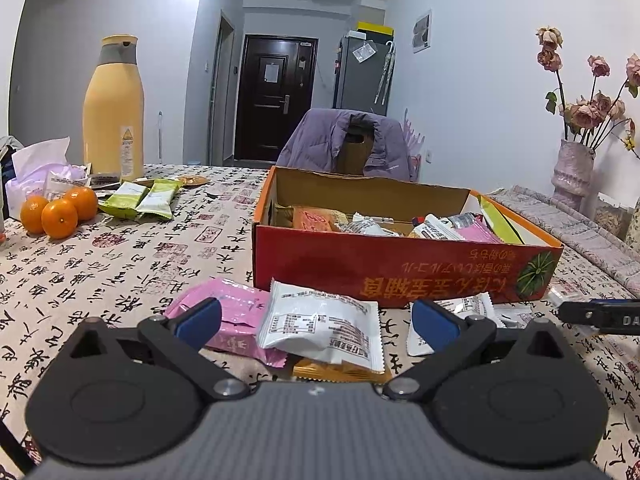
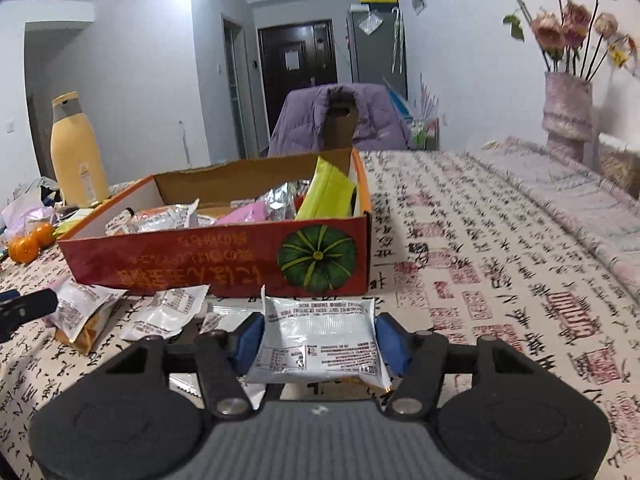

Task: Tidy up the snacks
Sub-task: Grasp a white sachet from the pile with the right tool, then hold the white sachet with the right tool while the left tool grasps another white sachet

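Left fingers (image 1: 200, 318) stand wide apart over loose packets (image 1: 320, 324) before the box (image 1: 400, 268), gripping nothing; in the right view, fingers (image 2: 250, 340) pinch a white packet (image 2: 320, 344), seemingly lifted; next, carry it over the box rim and release.

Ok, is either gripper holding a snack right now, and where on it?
The right gripper is shut on a white snack packet, its pads pressing the packet's two side edges. The left gripper is open, holding nothing.
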Available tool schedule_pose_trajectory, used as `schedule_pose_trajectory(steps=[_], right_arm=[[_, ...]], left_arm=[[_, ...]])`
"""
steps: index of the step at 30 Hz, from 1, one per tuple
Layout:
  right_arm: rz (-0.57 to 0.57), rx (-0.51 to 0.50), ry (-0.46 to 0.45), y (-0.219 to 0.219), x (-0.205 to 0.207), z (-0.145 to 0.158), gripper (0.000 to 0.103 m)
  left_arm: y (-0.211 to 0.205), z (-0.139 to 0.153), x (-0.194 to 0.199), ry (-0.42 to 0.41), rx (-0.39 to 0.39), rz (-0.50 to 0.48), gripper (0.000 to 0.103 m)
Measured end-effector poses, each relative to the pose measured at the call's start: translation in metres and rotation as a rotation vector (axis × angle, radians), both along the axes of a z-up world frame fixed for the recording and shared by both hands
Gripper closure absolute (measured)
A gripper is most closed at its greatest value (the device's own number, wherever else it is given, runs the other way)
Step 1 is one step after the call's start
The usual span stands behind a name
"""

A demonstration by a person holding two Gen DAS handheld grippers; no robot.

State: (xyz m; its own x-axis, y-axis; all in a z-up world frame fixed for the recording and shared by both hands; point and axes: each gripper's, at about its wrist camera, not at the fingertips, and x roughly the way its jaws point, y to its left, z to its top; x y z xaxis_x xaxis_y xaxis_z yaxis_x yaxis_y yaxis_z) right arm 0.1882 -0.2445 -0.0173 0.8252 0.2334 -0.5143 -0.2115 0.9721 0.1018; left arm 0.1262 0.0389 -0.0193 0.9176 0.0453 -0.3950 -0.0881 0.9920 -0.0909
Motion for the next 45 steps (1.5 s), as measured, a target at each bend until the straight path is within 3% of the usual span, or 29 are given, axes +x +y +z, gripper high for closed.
schedule_pose_trajectory(steps=[8, 18, 23, 27, 29, 31, 35, 37, 45], right_arm=[[-0.011, -0.009, -0.047, -0.003, -0.016, 0.008, 0.042], [-0.013, 0.017, -0.044, -0.004, -0.022, 0.003, 0.042], [-0.016, 0.024, -0.044, -0.006, -0.024, 0.003, 0.042], [-0.02, 0.03, -0.042, -0.009, -0.024, 0.002, 0.042], [-0.021, 0.033, -0.04, -0.009, -0.024, 0.002, 0.042], [-0.021, 0.036, -0.04, -0.009, -0.024, 0.001, 0.042], [-0.015, 0.038, -0.04, -0.007, -0.025, 0.001, 0.042], [-0.015, 0.038, -0.041, -0.007, -0.026, 0.001, 0.042], [-0.011, 0.04, -0.043, -0.008, -0.027, 0.003, 0.042]], left_arm=[[0.003, 0.007, 0.004, 0.04, 0.056, 0.002, 0.0], [-0.007, 0.011, 0.041, 0.165, 0.176, -0.019, 0.0], [-0.015, -0.003, 0.059, 0.233, 0.189, -0.004, 0.0], [-0.016, -0.005, 0.06, 0.231, 0.193, 0.005, 0.0], [-0.016, -0.005, 0.058, 0.225, 0.193, 0.001, 0.004], [-0.018, -0.005, 0.057, 0.225, 0.194, -0.015, 0.019], [-0.021, -0.003, 0.052, 0.206, 0.197, -0.037, 0.034], [-0.021, -0.003, 0.049, 0.193, 0.201, -0.036, 0.046], [-0.016, 0.005, 0.032, 0.137, 0.183, -0.038, 0.061]])
